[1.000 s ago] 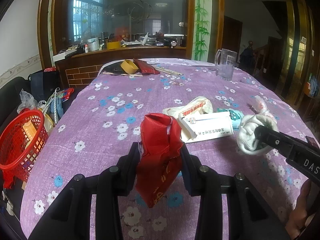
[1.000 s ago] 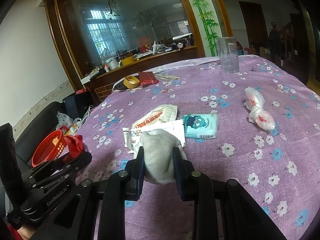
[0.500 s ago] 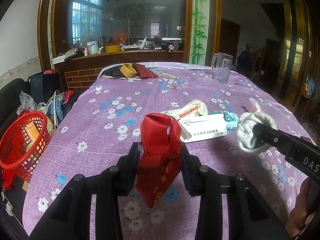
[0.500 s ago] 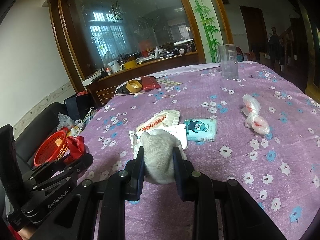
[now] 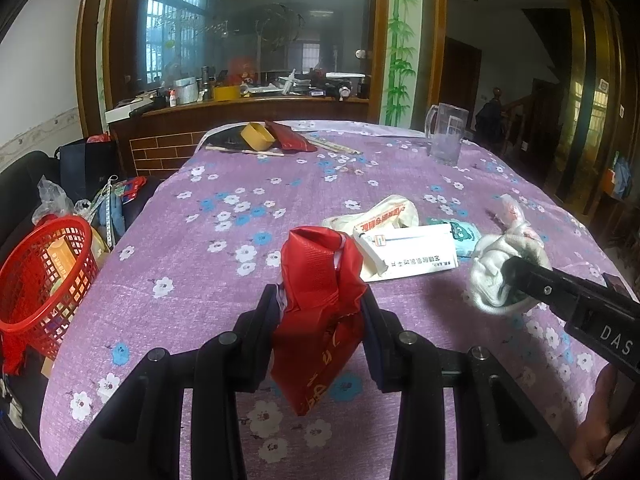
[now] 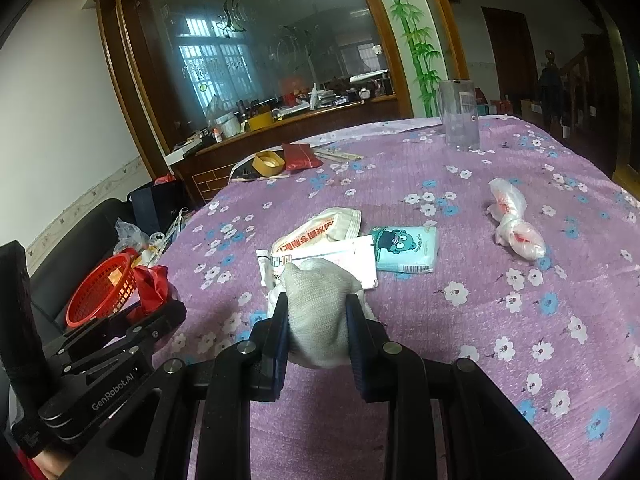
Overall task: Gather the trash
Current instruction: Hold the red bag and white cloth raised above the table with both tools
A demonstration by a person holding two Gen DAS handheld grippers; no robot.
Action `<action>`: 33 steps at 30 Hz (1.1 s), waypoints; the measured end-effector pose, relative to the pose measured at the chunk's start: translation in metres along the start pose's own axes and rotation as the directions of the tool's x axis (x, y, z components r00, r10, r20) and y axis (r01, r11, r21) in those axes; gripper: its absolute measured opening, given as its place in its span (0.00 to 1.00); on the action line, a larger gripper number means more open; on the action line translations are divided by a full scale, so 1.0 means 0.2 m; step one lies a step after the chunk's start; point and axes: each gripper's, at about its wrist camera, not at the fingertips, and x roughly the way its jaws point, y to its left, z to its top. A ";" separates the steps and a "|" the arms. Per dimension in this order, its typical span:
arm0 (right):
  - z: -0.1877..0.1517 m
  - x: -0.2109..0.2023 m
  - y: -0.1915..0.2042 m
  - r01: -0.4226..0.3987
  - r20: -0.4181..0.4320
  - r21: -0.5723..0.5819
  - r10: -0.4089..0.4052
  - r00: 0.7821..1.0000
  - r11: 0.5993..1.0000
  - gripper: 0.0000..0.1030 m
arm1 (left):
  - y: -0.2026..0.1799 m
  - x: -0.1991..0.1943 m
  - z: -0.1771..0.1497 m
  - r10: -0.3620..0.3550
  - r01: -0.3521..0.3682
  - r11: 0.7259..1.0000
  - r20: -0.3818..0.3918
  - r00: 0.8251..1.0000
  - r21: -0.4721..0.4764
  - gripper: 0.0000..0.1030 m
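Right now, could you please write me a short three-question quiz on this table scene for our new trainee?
1. True or false: the left gripper is shut on a red bag.
2. What does the right gripper hold? A) the glass mug B) a white cloth wad C) the teal tissue pack
3. Fill in: off the left edge of the purple tablecloth stands a red ____.

Key
1. True: both pads press the red bag, lifted off the cloth.
2. B: the mug stands at the far edge and the pack lies on the table.
3. Basket.
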 end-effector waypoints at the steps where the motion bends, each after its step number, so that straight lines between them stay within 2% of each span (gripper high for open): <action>1: 0.00 0.00 0.00 -0.001 -0.002 -0.001 0.001 1.000 1.000 0.28 | 0.00 0.00 0.00 -0.001 0.001 1.000 -0.001 1.000 -0.001 0.36; 33: -0.01 0.01 0.03 -0.011 -0.011 -0.007 0.011 1.000 1.000 0.28 | 0.06 -0.01 0.01 0.006 -0.006 1.000 0.008 1.000 -0.023 0.36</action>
